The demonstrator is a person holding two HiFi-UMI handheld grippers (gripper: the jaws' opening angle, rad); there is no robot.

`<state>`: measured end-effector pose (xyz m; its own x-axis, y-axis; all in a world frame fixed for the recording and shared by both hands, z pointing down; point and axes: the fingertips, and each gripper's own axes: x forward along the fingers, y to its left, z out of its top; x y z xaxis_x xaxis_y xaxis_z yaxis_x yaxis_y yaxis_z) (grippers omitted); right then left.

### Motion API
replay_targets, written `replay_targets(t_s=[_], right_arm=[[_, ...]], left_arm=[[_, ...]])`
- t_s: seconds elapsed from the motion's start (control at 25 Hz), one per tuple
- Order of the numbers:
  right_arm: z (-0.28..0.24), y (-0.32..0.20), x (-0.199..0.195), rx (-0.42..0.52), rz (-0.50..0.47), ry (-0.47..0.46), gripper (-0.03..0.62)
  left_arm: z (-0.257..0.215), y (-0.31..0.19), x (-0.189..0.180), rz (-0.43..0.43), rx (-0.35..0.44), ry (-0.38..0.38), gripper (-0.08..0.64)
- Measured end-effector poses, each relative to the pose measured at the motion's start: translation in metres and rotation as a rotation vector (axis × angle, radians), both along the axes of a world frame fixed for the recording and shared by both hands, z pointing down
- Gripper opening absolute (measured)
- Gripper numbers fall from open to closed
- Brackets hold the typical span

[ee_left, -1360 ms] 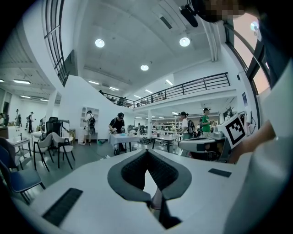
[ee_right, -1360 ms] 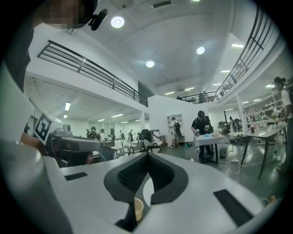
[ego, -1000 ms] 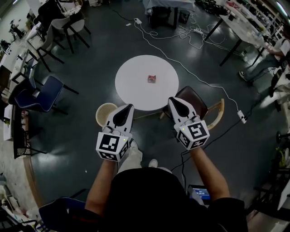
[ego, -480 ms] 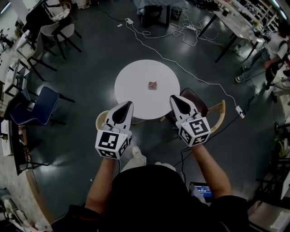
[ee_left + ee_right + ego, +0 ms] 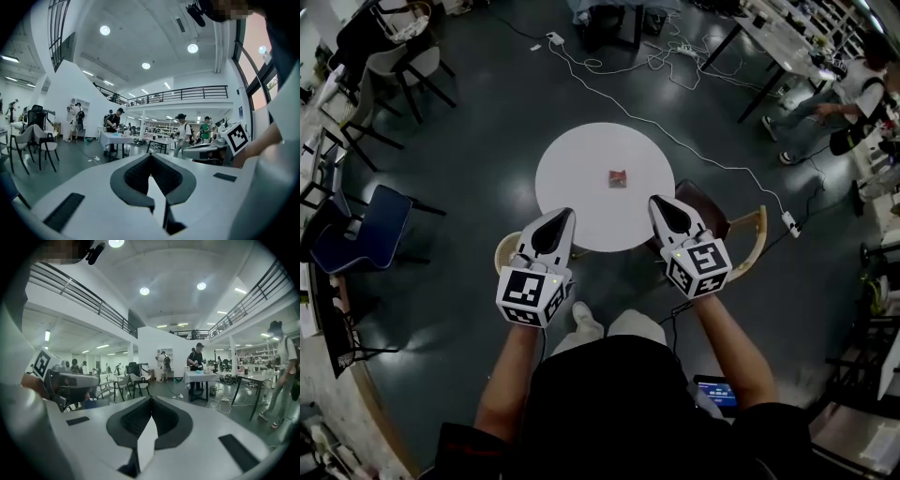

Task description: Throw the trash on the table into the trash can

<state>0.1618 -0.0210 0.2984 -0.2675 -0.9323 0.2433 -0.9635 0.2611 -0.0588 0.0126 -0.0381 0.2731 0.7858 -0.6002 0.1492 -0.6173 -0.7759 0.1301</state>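
Small red wrapper [image 5: 618,178] sits mid round white table [image 5: 572,159], untouched. Left gripper [image 5: 563,216] and right gripper [image 5: 660,203] (jaws closed, both empty) have moved nearer, now over the near rim. Pick still pending.

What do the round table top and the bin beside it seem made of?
Table top: smooth matte white, no grain, likely laminate or painted board. Bin: plain beige with a thin rim, probably plastic; only partly visible.
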Motion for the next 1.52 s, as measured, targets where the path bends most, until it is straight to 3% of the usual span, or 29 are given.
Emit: replay_targets(t_s=[0.36,1.12,1.52], right_arm=[[0.034,-0.034,0.005,-0.061,0.005,-0.011,0.017],[0.146,-0.119,0.071,-0.275,-0.061,-0.024,0.018],[0.231,-0.157,0.09,-0.397,-0.085,-0.024,0.02]], left_arm=[[0.022,-0.027,-0.001,-0.01,-0.044,-0.027,0.009],[0.085,-0.088,0.058,-0.096,-0.171,-0.118,0.009],[0.136,-0.097,0.075,-0.14,-0.267,-0.165,0.009]])
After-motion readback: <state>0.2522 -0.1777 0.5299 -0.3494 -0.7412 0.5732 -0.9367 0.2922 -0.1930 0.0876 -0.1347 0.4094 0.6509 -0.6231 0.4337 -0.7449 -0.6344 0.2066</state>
